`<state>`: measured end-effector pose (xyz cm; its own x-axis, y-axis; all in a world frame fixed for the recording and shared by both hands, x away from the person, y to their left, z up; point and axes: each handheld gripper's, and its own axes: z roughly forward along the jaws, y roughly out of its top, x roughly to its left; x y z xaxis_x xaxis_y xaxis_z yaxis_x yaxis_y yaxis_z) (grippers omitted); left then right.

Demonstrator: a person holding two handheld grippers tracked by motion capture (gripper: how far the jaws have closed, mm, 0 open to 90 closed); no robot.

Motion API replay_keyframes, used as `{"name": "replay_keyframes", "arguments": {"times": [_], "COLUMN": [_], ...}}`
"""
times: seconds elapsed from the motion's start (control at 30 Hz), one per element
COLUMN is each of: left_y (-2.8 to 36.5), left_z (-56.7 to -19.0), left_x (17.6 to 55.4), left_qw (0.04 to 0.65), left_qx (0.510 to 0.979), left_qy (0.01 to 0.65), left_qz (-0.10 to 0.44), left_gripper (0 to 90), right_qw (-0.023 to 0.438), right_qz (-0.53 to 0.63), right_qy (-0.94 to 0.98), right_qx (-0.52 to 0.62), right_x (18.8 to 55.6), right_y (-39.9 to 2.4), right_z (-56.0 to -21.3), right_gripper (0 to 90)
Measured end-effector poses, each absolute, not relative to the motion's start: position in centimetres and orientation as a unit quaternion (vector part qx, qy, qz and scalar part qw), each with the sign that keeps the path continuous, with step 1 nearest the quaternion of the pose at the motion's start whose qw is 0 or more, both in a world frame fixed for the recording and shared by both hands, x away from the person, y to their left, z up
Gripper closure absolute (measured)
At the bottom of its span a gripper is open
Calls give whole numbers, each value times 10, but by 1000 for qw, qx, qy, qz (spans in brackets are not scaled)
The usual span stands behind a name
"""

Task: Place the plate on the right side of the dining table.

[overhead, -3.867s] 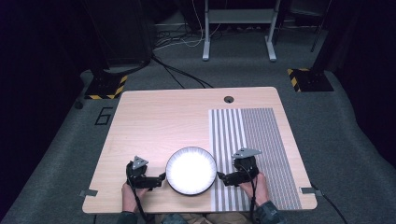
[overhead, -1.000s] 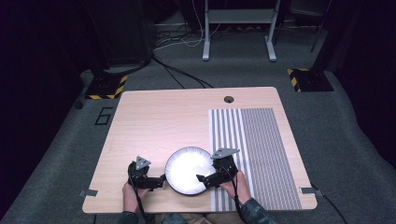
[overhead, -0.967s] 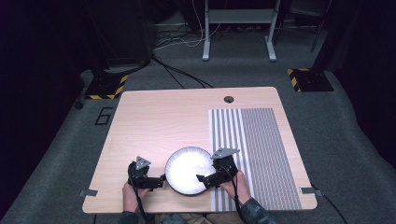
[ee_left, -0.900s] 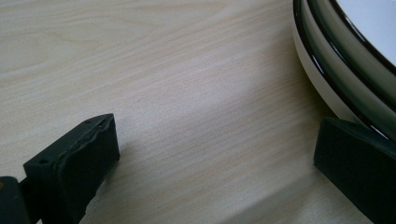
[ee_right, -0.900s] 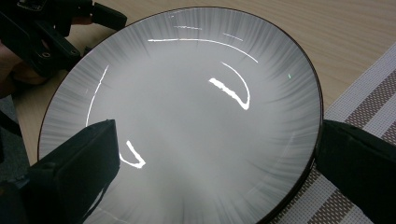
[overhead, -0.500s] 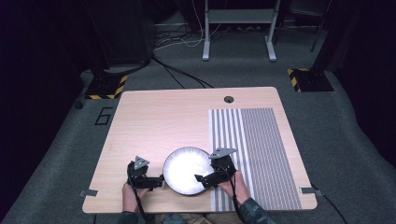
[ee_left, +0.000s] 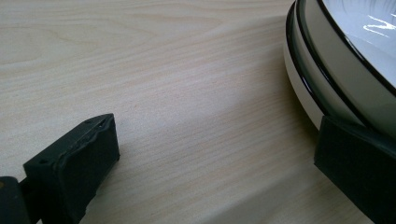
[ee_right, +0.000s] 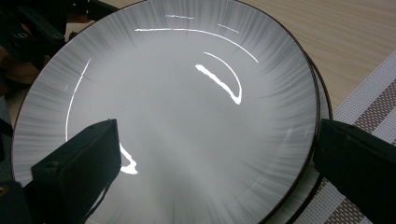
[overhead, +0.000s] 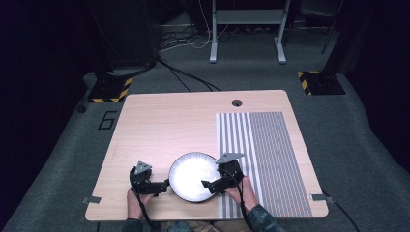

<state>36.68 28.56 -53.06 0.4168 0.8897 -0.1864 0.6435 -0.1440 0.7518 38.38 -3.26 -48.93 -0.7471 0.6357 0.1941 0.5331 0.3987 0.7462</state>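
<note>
The wooden table (overhead: 164, 125) carries a striped placemat (overhead: 263, 154) on its right half, and the stack of plates (overhead: 191, 176) sits near my edge, just beside the left border of that mat. In the left gripper view I can see two rims one above the other, so I believe there are two plates (ee_left: 327, 74), the top plate (ee_right: 163, 112) white with a grey brushed border and a thin dark edge.

What changed: a few seconds ago my right gripper (overhead: 212, 185) was resting on the mat, apart from the plates. Now it has come over the right side of the stack, and one jaw stands above the inner face of the top plate while the other is outside the rim, over the mat. The jaws are wide, nothing is clamped yet. The stack itself has slid only a little to the left in the last second.

My left gripper (overhead: 164, 186) has almost not moved. Its jaws are also wide; one is against the lower rim on the left side, the other is on bare wood.

For me this means the reach is done and the next step is to close the right jaws on the rim of the top plate, while the left gripper stops the stack from sliding.
</note>
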Motion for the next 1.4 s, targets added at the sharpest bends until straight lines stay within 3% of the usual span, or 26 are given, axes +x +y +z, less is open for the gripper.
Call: {"name": "replay_keyframes", "arguments": {"times": [0.6,0.9,1.4], "left_y": [285,288,300], "left_z": [-530,-529,-498], "left_x": [365,361,350], "left_qw": [401,398,408], "left_qx": [735,725,706], "left_qy": [525,541,551], "left_qz": [154,154,177], "left_gripper": [2,1,30], "right_qw": [59,53,69], "right_qz": [416,403,395], "right_qy": [839,845,851], "right_qx": [345,348,338], "right_x": [388,391,391], "right_y": [-22,-19,-13], "right_z": [-495,-499,-504], "right_gripper": [16,85,112]}}
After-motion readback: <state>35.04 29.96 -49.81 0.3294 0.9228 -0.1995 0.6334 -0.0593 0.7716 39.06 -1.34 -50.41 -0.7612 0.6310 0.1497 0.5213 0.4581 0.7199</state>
